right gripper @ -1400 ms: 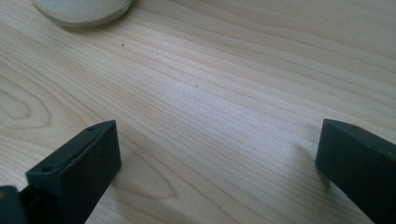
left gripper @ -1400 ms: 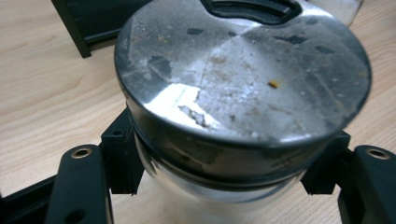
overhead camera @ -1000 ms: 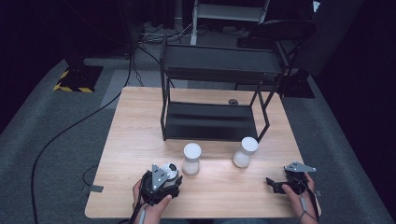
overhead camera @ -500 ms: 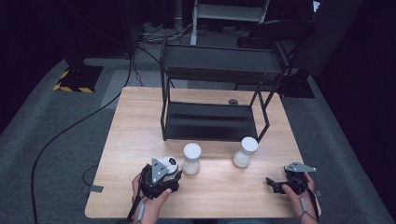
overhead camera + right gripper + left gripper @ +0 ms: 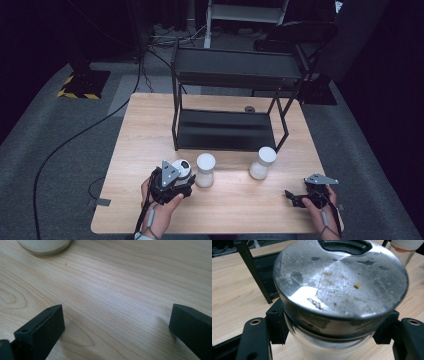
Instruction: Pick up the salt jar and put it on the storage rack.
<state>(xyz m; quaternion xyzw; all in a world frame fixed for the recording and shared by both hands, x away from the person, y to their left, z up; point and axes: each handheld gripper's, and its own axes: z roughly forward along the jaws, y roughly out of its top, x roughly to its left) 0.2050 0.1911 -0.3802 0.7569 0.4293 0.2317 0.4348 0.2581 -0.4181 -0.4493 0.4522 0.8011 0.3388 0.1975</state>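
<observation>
The left gripper (image 5: 172, 184) has a jar (image 5: 339, 292) pinched between its fingers (image 5: 257, 340), which press on the glass just under the lid. That lid is round, shiny metal, scuffed and smeared with pale residue, with a dark oval inset at its far edge and a small yellow crumb on top. Below it the body looks clear with a whitish fill. From the high view the jar (image 5: 181, 167) sits at the near left of the desk (image 5: 145, 130), just left of a white-lidded jar (image 5: 205, 170). A second white-lidded jar (image 5: 262, 163) stands further right, and a black two-tier shelf rack (image 5: 225, 127) rises behind them. Near right, the right gripper (image 5: 300, 196) hangs low over bare wood, fingers (image 5: 42, 330) spread wide with nothing between them.
</observation>
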